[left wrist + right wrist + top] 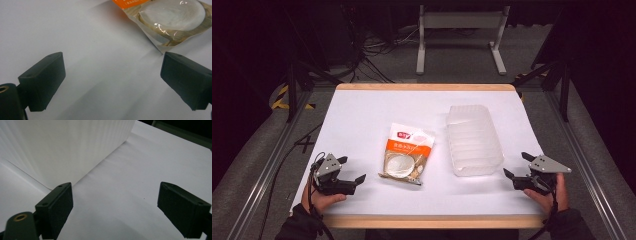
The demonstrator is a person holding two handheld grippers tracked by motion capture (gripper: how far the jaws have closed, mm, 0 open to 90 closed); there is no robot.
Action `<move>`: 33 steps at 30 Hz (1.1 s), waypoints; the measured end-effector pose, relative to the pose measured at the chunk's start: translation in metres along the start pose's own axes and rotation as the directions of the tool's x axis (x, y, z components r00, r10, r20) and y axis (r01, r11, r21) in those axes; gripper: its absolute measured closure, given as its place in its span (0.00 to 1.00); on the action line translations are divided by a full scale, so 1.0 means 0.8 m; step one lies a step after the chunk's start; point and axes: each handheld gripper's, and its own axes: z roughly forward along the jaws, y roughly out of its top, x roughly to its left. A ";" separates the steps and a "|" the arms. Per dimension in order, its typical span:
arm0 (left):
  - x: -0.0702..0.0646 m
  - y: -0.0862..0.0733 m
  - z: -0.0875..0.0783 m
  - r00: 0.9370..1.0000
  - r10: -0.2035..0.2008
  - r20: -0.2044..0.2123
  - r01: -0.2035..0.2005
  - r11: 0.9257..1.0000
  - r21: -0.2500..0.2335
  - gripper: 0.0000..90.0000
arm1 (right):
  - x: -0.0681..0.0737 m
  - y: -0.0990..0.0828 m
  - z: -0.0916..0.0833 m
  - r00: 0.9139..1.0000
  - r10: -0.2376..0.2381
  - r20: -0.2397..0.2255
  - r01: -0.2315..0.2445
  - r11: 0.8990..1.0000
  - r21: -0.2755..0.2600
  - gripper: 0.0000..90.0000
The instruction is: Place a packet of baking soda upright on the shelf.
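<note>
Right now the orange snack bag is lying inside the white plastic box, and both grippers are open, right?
Not quite. The orange snack bag lies on the table beside the white plastic box, as the high view shows. Both the left gripper and right gripper are open.

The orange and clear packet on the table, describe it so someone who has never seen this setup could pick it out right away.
Start at the white table with wooden edges. Near its middle lies the flat packet, just left of a ribbed translucent plastic container and ahead of the left tongs. Its orange band with white print and the clear lower half showing a round pale disc set it apart from the plain, colourless container.
</note>
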 end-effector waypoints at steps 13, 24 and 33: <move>0.000 0.001 0.007 1.000 -0.015 0.014 0.015 1.000 -0.002 0.07 | 0.001 0.001 0.001 1.000 -0.004 0.028 0.004 1.000 -0.010 0.10; 0.006 0.046 0.052 0.991 -0.051 0.123 0.049 0.999 0.024 0.07 | 0.002 0.001 0.001 0.999 -0.010 0.037 0.011 1.000 -0.009 0.10; 0.005 0.069 0.093 0.978 -0.053 0.202 0.037 0.996 0.079 0.08 | 0.003 0.001 0.002 0.999 -0.018 0.040 0.018 1.000 0.001 0.11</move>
